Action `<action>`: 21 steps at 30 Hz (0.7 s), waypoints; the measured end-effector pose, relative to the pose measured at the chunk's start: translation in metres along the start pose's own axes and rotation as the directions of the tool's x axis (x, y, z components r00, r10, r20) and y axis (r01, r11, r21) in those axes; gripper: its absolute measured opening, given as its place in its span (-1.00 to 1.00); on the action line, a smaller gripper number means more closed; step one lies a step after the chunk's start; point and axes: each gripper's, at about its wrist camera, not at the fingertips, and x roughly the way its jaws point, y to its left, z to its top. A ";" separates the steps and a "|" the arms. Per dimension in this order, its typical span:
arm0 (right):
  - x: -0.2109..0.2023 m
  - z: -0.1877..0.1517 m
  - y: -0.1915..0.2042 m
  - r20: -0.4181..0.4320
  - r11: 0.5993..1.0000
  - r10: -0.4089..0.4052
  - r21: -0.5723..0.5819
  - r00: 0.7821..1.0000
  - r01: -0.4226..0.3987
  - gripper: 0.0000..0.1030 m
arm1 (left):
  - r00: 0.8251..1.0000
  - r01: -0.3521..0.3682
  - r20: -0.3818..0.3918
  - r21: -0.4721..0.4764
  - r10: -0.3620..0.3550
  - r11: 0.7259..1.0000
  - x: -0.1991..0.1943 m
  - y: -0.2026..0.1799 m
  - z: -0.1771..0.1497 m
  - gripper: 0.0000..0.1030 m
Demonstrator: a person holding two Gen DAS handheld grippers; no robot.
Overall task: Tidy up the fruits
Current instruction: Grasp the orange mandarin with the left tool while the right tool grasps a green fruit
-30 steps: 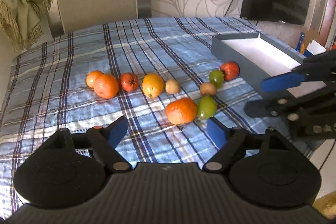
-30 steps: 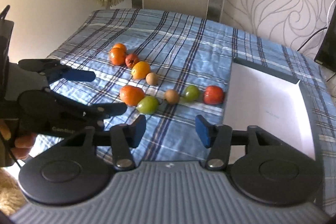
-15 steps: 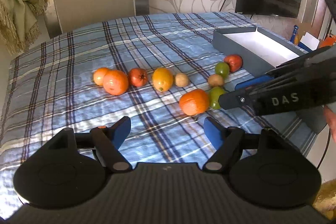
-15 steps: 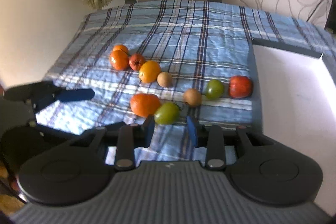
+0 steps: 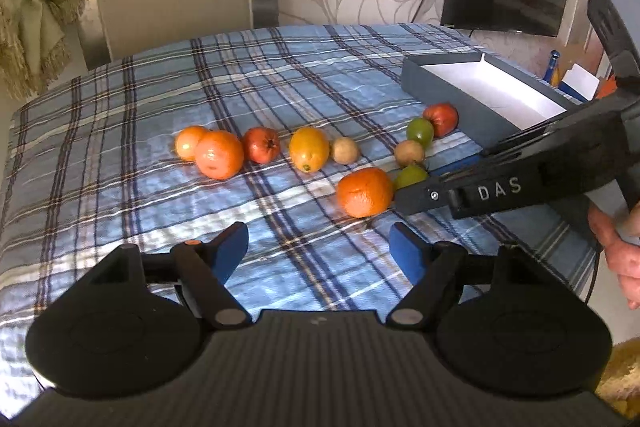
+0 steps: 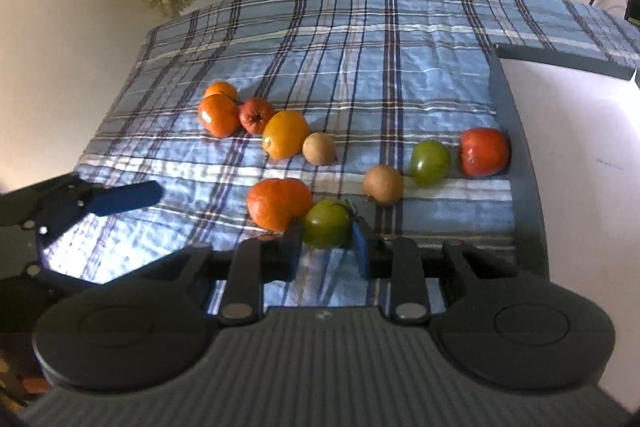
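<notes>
Right gripper (image 6: 326,247): your fingers are closing around the green tomato (image 6: 326,223), at 6 o'clock of the fruit | smooth, soft, bruisable; squeeze gently at its widest | left gripper (image 5: 318,247): fingers hanging open, empty.

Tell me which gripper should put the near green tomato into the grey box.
Right. The right gripper is closing around the near green tomato, next to the grey white-lined box; the left gripper hangs open over bare cloth.

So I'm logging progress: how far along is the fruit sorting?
Nothing is sorted yet: the box is empty. In hand: the right gripper is closing around the near green fruit, which sits on the cloth. Left: all nine fruits; the left gripper is open, holding nothing.
</notes>
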 end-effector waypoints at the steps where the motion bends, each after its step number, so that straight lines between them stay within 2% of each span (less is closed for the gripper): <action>1: -0.002 -0.001 0.001 -0.001 1.000 -0.004 -0.010 1.000 0.004 -0.42 | 1.000 0.005 0.000 0.004 -0.005 1.000 0.001 -0.002 0.000 0.58; 8: -0.029 -0.001 0.008 0.031 0.993 -0.047 -0.110 0.998 0.050 -0.42 | 0.999 0.037 -0.008 0.018 -0.037 0.999 0.016 -0.015 0.007 0.57; 12: -0.059 0.003 0.009 0.061 0.993 -0.018 -0.114 0.998 0.025 -0.42 | 0.999 0.045 -0.002 -0.007 -0.045 0.999 0.027 -0.016 0.015 0.55; 15: -0.077 0.005 0.011 0.096 0.991 -0.025 -0.130 0.995 0.037 -0.42 | 0.999 0.049 -0.013 -0.035 -0.050 0.998 0.038 -0.015 0.020 0.36; 17: -0.083 0.005 0.011 0.114 0.989 -0.039 -0.138 0.993 0.054 -0.42 | 0.998 0.059 -0.024 -0.049 -0.060 0.997 0.044 -0.014 0.022 0.16; 21: -0.088 0.001 0.007 0.123 0.987 -0.064 -0.136 0.990 0.081 -0.42 | 0.998 0.057 -0.037 -0.061 -0.059 0.996 0.052 -0.016 0.023 0.00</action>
